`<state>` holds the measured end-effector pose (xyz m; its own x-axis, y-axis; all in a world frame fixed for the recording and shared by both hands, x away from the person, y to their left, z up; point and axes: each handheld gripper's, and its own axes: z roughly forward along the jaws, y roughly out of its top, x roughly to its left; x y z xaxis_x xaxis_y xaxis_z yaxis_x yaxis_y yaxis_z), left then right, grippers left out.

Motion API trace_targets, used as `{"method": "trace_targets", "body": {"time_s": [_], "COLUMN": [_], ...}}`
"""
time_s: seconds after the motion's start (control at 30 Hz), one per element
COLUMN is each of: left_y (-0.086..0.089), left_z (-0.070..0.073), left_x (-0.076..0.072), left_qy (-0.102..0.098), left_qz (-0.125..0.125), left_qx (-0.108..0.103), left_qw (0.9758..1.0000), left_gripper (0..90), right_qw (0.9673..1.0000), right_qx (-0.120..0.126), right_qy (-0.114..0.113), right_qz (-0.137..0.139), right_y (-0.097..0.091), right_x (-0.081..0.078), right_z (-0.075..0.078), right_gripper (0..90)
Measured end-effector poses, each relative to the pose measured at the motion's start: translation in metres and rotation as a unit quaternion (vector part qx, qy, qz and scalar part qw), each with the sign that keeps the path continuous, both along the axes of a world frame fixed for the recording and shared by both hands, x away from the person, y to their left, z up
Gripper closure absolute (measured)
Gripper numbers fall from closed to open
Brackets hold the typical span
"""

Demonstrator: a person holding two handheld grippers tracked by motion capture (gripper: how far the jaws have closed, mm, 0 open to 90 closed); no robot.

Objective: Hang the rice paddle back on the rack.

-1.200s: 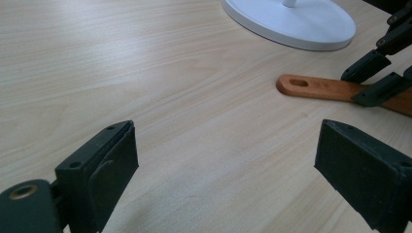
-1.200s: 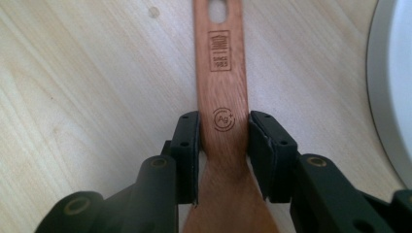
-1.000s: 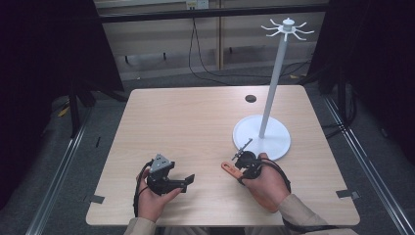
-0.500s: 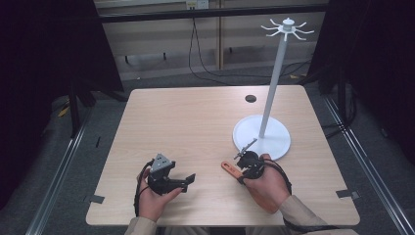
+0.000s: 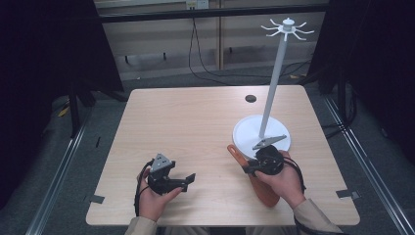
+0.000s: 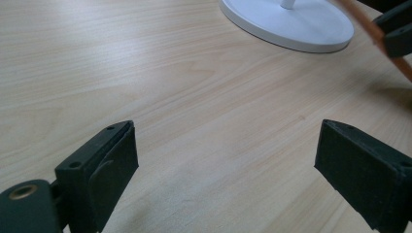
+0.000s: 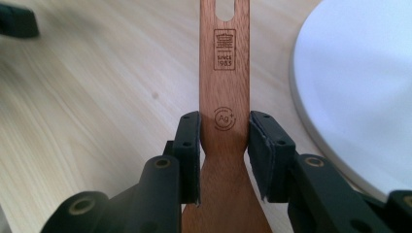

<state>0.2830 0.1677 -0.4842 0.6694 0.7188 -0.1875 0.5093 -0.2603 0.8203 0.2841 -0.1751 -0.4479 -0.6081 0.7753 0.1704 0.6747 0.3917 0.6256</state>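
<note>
Clamped on a wooden spatula (image 7: 224, 97), the right claw (image 7: 224, 145) grips the narrow handle just above where it widens into the blade; both pads touch the handle's edges. The handle bears a printed stamp and has a slot near its far end. In the high view the right claw (image 5: 250, 165) sits at about 5 o'clock on the worktop (image 5: 195, 122), held in the person's right hand (image 5: 281, 181), with the spatula (image 5: 262, 188) lying low and slanted, handle tip toward 11 o'clock and blade under the hand.

At about 7 o'clock, the left claw (image 5: 188, 180) rests in the left hand (image 5: 154, 200), its jaws spread wide apart and gripping nothing; the left gripper view shows bare wood between its two black pads (image 6: 362, 174).

Just beyond the right claw, at about 3 o'clock, stands a white rack (image 5: 276, 73): a round base (image 5: 244, 134), an upright pole and a ring of hooks (image 5: 288, 28) on top. The spatula's handle tip lies just beside the base. A small dark disc (image 5: 250, 98) lies near the worktop's far edge at 1 o'clock.
</note>
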Motion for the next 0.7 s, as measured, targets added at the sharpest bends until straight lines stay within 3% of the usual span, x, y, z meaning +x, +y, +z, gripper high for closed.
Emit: {"method": "trace_targets", "body": {"time_s": [0.07,0.1,0.13,0.23,0.27,0.3,0.4,0.43,0.57,0.67,0.7], "left_y": [0.000,0.000,0.000,0.000,0.000,-0.001,-0.001,-0.001,-0.002,-0.002,-0.002], "left_z": [0.000,-0.001,-0.001,0.000,0.000,0.000,0.000,0.000,0.001,0.001,0.001], "left_x": [0.000,0.000,0.000,0.000,0.000,-0.001,0.000,0.000,-0.001,-0.001,-0.001], "left_qy": [-0.001,0.001,0.001,-0.001,-0.001,0.000,0.000,0.001,-0.001,-0.001,-0.001], "left_qz": [-0.001,-0.003,-0.003,-0.004,-0.004,-0.001,-0.003,-0.003,-0.001,-0.003,-0.003], "left_qx": [0.004,0.004,0.004,0.004,0.004,-0.003,0.001,0.001,-0.001,0.001,0.001], "left_qw": [1.0000,1.0000,1.0000,1.0000,1.0000,1.0000,1.0000,1.0000,1.0000,1.0000,1.0000], "left_gripper": [8.3,8.3,8.3,8.3,8.3,8.3,8.3,8.3,8.3,8.1,7.7], "right_qw": [0.9999,0.9994,0.9994,0.9970,0.9970,0.9945,0.9925,0.9897,0.9854,0.9778,0.9778], "right_qx": [0.008,0.018,0.018,0.055,0.055,0.073,0.085,0.100,0.115,0.135,0.135], "right_qy": [-0.011,-0.029,-0.029,-0.050,-0.050,-0.069,-0.080,-0.093,-0.113,-0.147,-0.147], "right_qz": [-0.001,-0.007,-0.007,-0.022,-0.022,-0.029,-0.036,-0.043,-0.054,-0.062,-0.062], "right_y": [-0.002,-0.005,-0.005,-0.014,-0.014,-0.018,-0.022,-0.027,-0.033,-0.039,-0.039], "right_x": [-0.002,-0.006,-0.006,-0.011,-0.011,-0.014,-0.016,-0.018,-0.020,-0.026,-0.026], "right_z": [0.002,0.005,0.005,0.005,0.005,0.006,0.008,0.010,0.011,0.013,0.013], "right_gripper": [66.9,66.9,66.9,66.9,66.9,66.9,66.9,66.9,66.9,66.9,66.9]}}
